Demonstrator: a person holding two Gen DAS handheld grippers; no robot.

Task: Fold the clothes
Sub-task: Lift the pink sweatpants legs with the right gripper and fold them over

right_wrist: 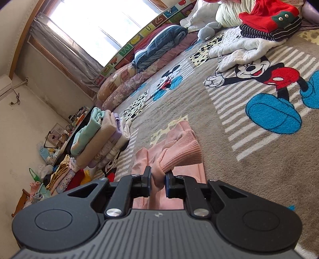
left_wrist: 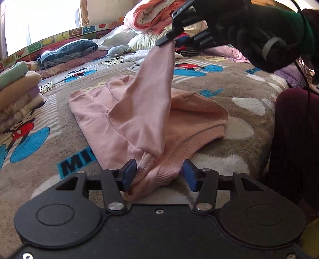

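Pink sweatshirt (left_wrist: 139, 111) spread on the cartoon blanket (left_wrist: 229, 89), sleeve cuff lifted high, pinched tight by right gripper (right_wrist: 158, 180). Left gripper (left_wrist: 159, 175) spread wide around the ribbed hem. Soft, light, floppy; best gripped at thick ribbed edges.

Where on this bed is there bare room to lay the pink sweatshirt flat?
Free: blanket right of the pink sweatshirt, up to the white quilted garment. Crowded: folded stack at left, bedding and clothes piles along the far side.
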